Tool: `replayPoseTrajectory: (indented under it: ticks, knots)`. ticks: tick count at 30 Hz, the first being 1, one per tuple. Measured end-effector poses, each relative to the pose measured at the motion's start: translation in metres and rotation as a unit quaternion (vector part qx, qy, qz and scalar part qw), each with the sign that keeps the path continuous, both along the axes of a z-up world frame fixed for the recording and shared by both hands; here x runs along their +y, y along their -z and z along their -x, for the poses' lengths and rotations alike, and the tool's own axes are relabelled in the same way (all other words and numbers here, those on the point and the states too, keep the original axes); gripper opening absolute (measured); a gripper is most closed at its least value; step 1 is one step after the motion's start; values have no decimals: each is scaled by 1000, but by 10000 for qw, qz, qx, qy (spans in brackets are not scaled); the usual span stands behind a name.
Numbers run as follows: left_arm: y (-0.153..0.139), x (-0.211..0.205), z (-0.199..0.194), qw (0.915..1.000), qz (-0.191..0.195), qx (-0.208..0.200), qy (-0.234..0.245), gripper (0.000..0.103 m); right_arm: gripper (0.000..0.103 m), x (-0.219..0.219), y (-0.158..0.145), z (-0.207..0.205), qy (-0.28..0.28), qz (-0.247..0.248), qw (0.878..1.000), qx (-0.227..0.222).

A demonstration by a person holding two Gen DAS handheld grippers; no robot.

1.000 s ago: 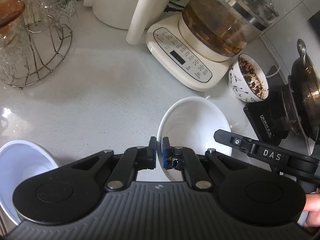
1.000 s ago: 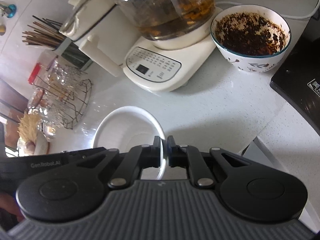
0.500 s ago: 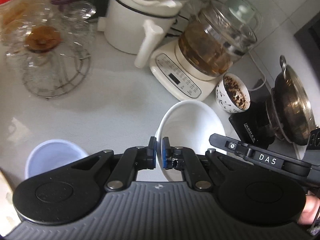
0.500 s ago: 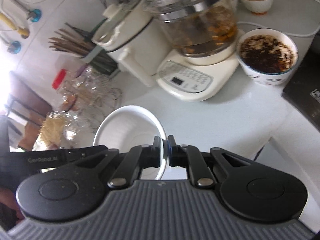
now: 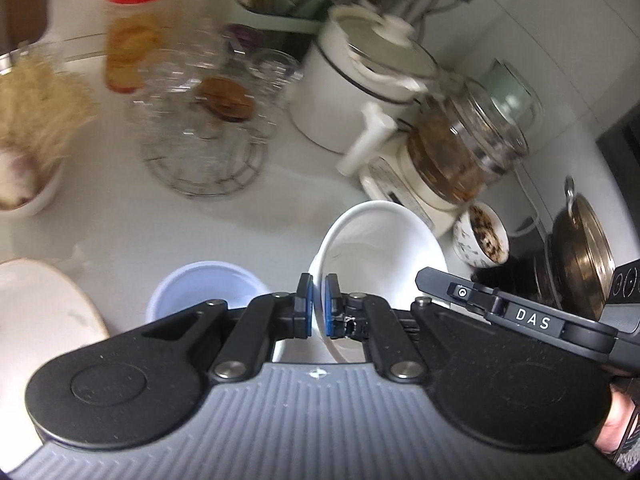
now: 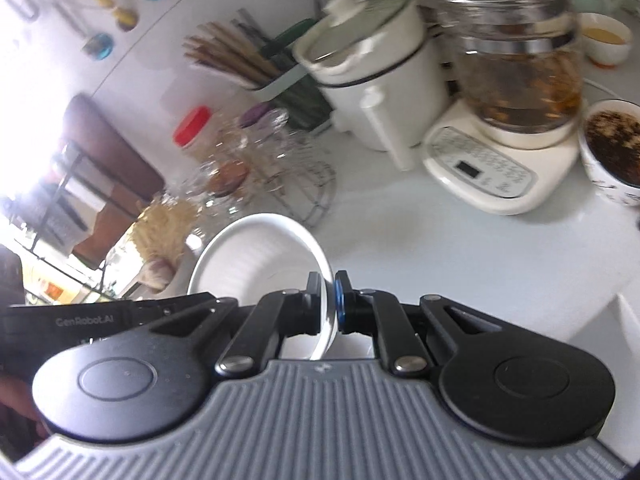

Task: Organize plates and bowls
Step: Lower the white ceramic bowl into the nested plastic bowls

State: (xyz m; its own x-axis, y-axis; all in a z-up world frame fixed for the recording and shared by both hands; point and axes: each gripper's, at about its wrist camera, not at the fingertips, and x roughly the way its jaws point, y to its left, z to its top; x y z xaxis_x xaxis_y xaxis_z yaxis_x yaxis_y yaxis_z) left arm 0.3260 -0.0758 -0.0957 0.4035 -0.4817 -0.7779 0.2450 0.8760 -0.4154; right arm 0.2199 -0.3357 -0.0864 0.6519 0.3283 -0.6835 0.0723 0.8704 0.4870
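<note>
I've got the white bowl [image 5: 380,256] pinched on its rim from two sides. The left tongs [image 5: 316,308] are clamped on the near-left rim edge and the right tongs [image 6: 328,304] are clamped on the opposite edge, thin rim sandwiched between the blue pads in both wrist views. The bowl sits just ahead of both tongs and looks clear of the desk [image 5: 132,220], so I read this as the carry step: bowl lifted, in transit, not yet set down.

The bowl is round, so it has no real long axis. The mouth opens up and tips a bit toward the cameras, and the rim plane is tilted, not level.

Just left of and beyond the left tongs is a pale blue bowl [image 5: 204,284] on the desk. Further left and nearer is a white plate [image 5: 44,312] with a tan rim. My guess is that the carried bowl gets stacked with one of these. The next move needs both tongs travelling together at matched spacing, rim levelled, then lowering before releasing either side.

Ahead of the tongs are a wire rack of glasses [image 5: 200,148], a white pot [image 5: 360,80], a glass kettle on its base [image 5: 460,152] and a patterned bowl [image 5: 482,236] of dark stuff off right. Both views are blurred, so detail is soft.
</note>
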Motion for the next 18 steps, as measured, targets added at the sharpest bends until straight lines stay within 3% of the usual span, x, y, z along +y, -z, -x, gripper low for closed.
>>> replayPoseTrajectory:
  ticks: [6,18]
  knots:
    - [0,41,14,9989,50,-20,-475,6,10,39,-2,-10,-490,173,9986,-14]
    - [43,84,21,9916,33,434,-1216,6,11,86,28,-33,-1142,548,9908,481]
